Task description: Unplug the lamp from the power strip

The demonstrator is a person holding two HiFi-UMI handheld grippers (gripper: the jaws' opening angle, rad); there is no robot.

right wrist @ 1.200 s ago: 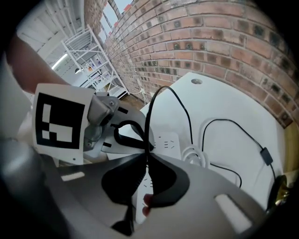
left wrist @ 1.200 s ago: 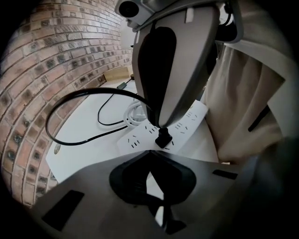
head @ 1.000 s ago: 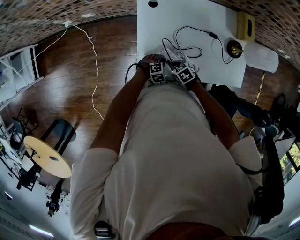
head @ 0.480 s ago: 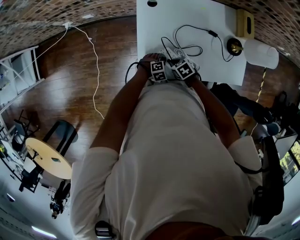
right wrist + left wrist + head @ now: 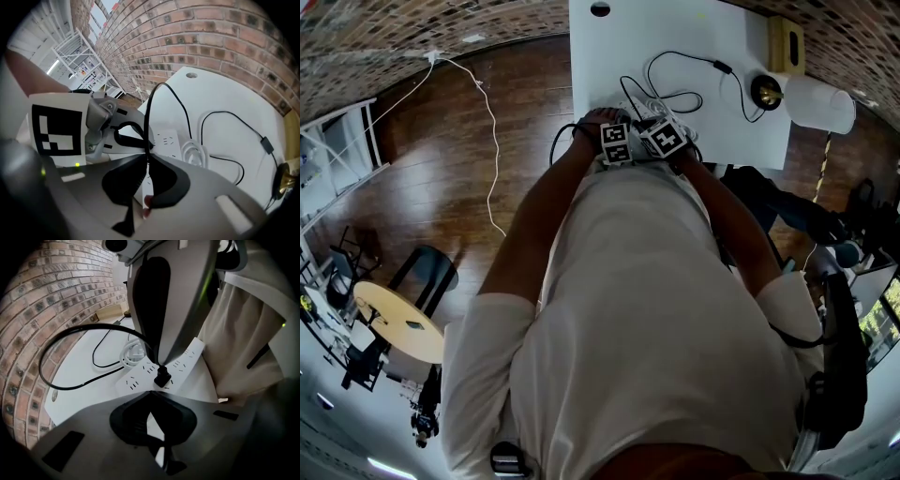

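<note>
White power strip [image 5: 139,377], black plug [image 5: 162,376]

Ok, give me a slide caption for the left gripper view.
Right gripper grips the black plug seated in the white power strip, black cord looping across the white table.

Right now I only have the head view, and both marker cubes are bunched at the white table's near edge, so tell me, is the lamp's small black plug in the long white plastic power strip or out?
Observer: In. The left gripper view shows the black plug seated in the white power strip.
Operator: Is anything gripping it?
Observer: Yes, the right gripper is closed on the plug's top, and the thin black cord runs up from its jaws.
Operator: And the other one?
Observer: The left gripper has its jaws together at the tips, gripping nothing, pointed at the strip near the plug.
</note>
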